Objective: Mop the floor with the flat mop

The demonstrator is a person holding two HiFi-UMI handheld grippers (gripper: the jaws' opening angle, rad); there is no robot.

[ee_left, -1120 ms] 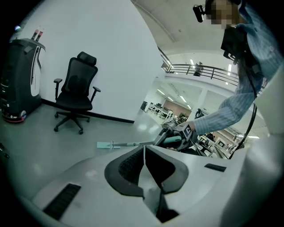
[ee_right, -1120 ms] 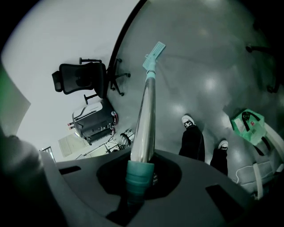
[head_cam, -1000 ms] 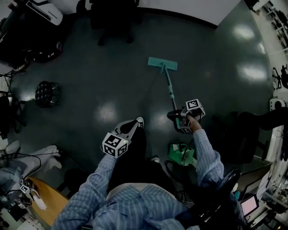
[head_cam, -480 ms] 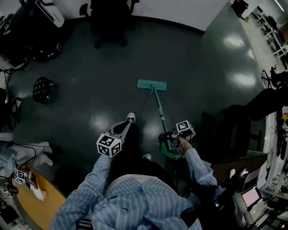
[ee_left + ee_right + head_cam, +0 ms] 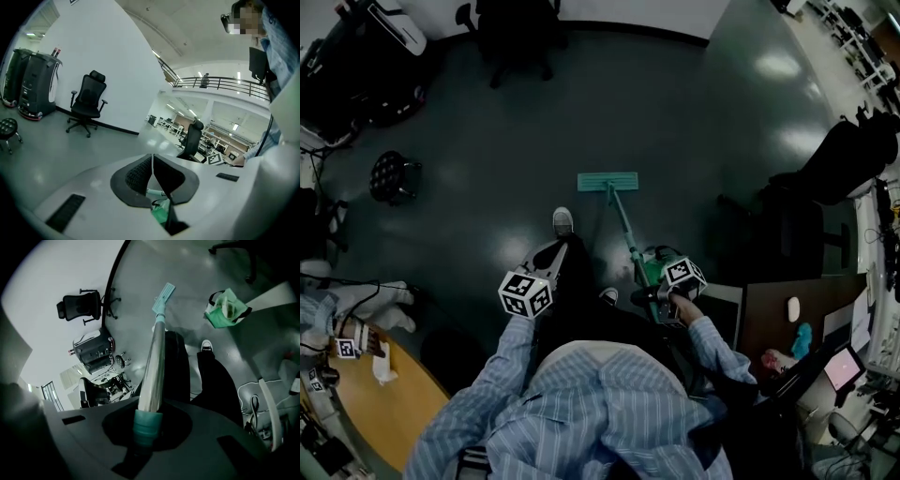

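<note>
Head view has the mop head (image 5: 607, 181) lying closer to the right gripper (image 5: 659, 302) than a second ago, so the handle (image 5: 623, 230) between them looks shorter. The green container (image 5: 651, 267), which then sat on the person's side of that gripper, now sits just beyond it, beside the handle. A shoe (image 5: 562, 222) is stepped forward ahead of the left gripper (image 5: 546, 262), to the left of the mop head and near it. The left gripper has stayed by the person's left thigh, well left of the handle. Its jaws are closed, pads meeting at the tips with nothing between them in the left gripper view (image 5: 152, 161); only a sliver of the handle and the green container shows through the gap below. The right gripper (image 5: 145, 425) is clamped on the handle (image 5: 153, 366), its jaws closed around a teal sleeve (image 5: 143, 427) at the near end. From there a shiny metal shaft runs straight away from the gripper, down to the head (image 5: 162, 295). The head is a flat teal rectangle lying flush on the dark glossy floor (image 5: 487, 122), its long side across the handle's line, joined at its middle. The container (image 5: 225, 310) lies right of the shaft in this view, and an office chair (image 5: 86, 105) stands far ahead of the left gripper by the wall.
</note>
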